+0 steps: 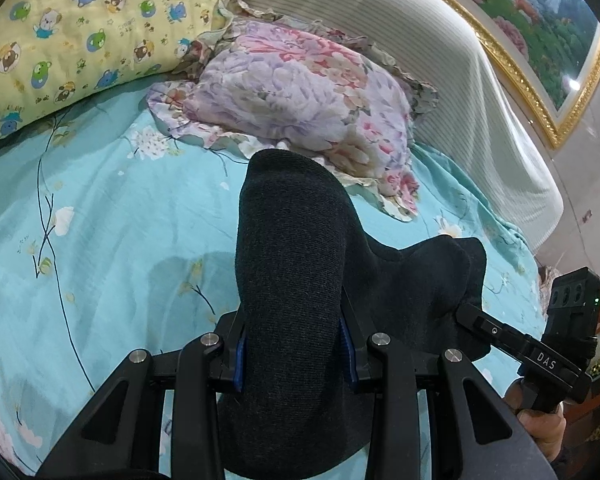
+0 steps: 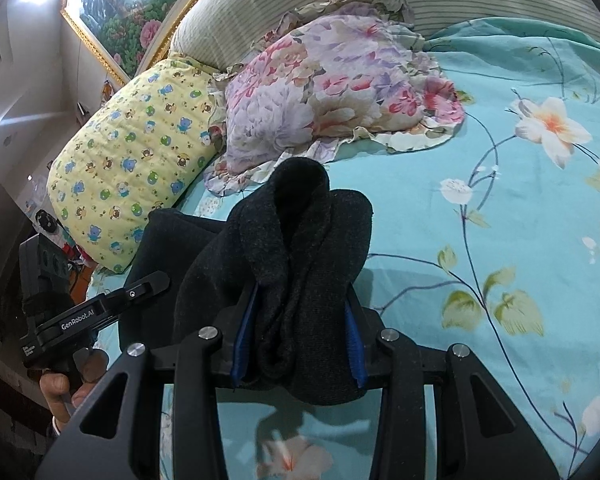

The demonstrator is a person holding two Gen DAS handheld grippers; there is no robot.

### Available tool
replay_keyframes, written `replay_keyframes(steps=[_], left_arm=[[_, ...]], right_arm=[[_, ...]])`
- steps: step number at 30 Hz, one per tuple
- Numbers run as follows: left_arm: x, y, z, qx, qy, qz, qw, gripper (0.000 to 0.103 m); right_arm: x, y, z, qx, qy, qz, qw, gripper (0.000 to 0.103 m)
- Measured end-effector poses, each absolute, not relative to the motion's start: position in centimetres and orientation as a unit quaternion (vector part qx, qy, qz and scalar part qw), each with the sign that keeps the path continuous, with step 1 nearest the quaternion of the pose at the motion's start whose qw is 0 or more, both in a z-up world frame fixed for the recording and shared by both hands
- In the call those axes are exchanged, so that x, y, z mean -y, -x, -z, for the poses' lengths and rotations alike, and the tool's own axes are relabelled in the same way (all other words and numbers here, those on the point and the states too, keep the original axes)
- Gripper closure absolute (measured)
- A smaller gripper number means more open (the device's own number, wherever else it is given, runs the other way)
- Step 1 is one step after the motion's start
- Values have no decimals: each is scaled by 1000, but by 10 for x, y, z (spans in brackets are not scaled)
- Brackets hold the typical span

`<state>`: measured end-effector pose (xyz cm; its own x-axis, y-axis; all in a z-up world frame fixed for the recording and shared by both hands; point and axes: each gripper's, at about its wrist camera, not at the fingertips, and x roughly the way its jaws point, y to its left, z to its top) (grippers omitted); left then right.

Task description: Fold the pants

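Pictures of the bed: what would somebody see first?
The dark pants bunched up in the middle, pinched by the left tool and the right tool, above a turquoise flowered sheet. Behind them lie a flowery pink pillow and a yellow teddy-bear pillow.

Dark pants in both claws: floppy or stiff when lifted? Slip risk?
Probably floppy: the dark pants bulge and sag between the left claw and the right claw. The thick, bunched knit looks grippy, so slipping seems unlikely.
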<state>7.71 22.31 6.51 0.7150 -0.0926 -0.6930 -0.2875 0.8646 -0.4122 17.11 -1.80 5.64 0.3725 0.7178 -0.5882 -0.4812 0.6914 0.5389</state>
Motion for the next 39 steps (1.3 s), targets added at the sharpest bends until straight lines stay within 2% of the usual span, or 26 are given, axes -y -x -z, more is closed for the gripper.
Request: replay_keyframes(steps=[7, 11, 13, 14, 16, 18, 25, 33, 39], left_arm=[[-236, -83, -45, -389, 268, -64, 879, 67], [-241, -86, -37, -395, 271, -68, 875, 60], [-244, -87, -32, -399, 272, -70, 873, 57], [-246, -88, -29, -402, 273, -71, 871, 52], [-248, -87, -26, -403, 276, -73, 870, 47], [-249, -86, -23, -404, 274, -76, 870, 39], [-251, -83, -23, -406, 274, -85, 867, 31], [-249, -72, -30, -405, 272, -95, 868, 24], [-242, -59, -41, -398, 258, -99, 875, 23]], right_arm=[[3, -183, -43, -437, -129, -367, 811, 62], [4, -188, -36, -440, -132, -368, 808, 60], [6, -191, -32, -444, -136, -366, 807, 57], [7, -193, -29, -447, -138, -364, 805, 55], [10, -195, -25, -448, -141, -359, 807, 48], [12, -197, -22, -449, -141, -355, 808, 47], [15, -199, -17, -454, -138, -342, 811, 26], [19, -194, -19, -451, -134, -338, 815, 22], [21, -178, -31, -431, -119, -337, 828, 16]])
